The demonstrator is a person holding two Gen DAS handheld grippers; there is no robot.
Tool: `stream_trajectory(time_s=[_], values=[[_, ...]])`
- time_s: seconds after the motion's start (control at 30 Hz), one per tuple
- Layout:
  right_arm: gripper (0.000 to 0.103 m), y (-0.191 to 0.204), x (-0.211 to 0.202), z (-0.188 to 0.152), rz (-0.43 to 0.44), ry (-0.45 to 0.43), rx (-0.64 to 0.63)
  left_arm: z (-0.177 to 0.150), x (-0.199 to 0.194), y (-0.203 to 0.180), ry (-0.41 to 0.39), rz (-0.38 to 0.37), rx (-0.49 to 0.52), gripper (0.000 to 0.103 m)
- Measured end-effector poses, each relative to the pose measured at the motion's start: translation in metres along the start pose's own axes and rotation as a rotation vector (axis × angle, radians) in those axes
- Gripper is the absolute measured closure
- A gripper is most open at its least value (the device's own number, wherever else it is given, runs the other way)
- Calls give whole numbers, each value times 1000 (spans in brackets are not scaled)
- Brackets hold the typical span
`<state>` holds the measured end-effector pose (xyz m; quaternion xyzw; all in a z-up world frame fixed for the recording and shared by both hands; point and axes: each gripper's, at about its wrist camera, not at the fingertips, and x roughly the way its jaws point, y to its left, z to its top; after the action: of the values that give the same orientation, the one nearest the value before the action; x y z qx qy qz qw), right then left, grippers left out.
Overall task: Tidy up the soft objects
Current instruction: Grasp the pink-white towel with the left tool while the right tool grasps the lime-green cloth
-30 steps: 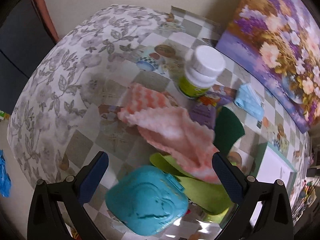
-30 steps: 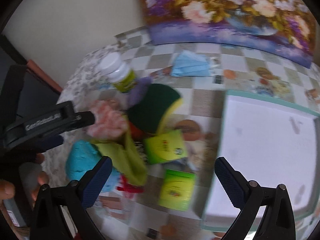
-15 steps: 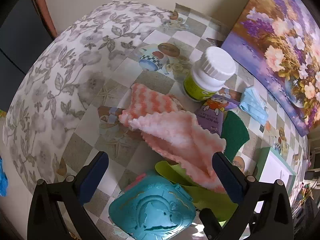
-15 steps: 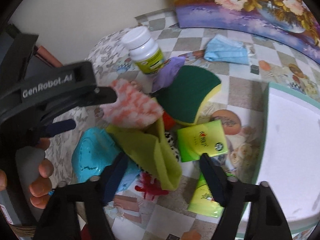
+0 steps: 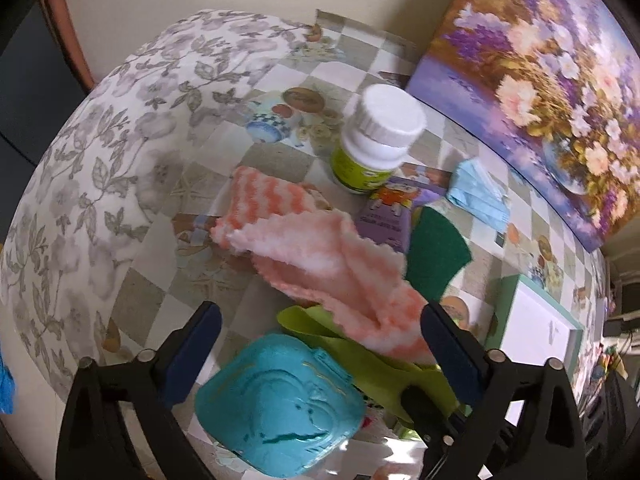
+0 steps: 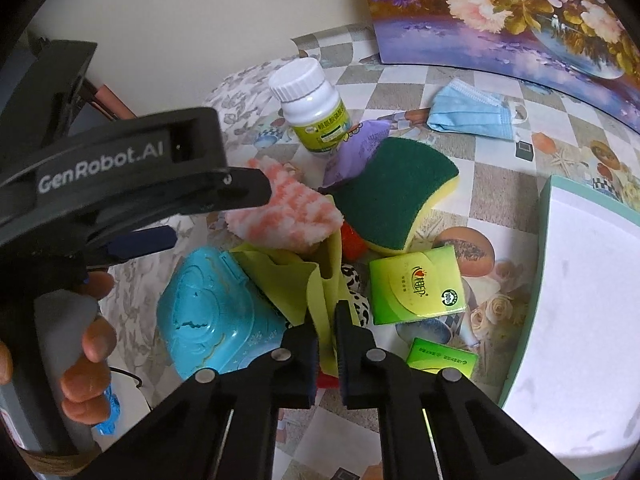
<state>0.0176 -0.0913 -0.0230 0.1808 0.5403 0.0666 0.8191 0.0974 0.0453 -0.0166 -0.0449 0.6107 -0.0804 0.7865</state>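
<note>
cloths heaped on a patterned tabletop

a checkered, picture-printed tablecloth [image 6: 496,184] covers the table, with a floral cloth [image 5: 120,128] over its rounded end by a cream wall [image 6: 200,12]. a flower painting [image 5: 552,80] leans at the back. the right gripper [image 6: 327,320] pinches the lime-green cloth [image 6: 316,284] beside the teal case [image 6: 208,316]. the left gripper [image 5: 316,344] hangs wide apart over the pink-and-white cloth [image 5: 320,248], which lies on the green one.
</note>
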Motion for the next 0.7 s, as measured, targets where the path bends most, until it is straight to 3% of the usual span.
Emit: stream_trajectory(time_s=[0.13, 0.27, 0.33, 0.53, 0.7], values=[[96, -1, 1, 0, 9, 9, 6, -2, 0, -9, 5, -39, 26, 6], [96, -4, 1, -2, 16, 15, 13, -5, 5, -18, 7, -29, 55, 8], [96, -4, 3, -2, 14, 21, 12, -6, 9, -21, 12, -6, 73, 18], [95, -6, 4, -2, 17, 26, 17, -8, 13, -25, 12, 20, 110, 27], [95, -7, 7, -1, 14, 28, 18, -11, 27, -34, 43, 9, 155, 49]])
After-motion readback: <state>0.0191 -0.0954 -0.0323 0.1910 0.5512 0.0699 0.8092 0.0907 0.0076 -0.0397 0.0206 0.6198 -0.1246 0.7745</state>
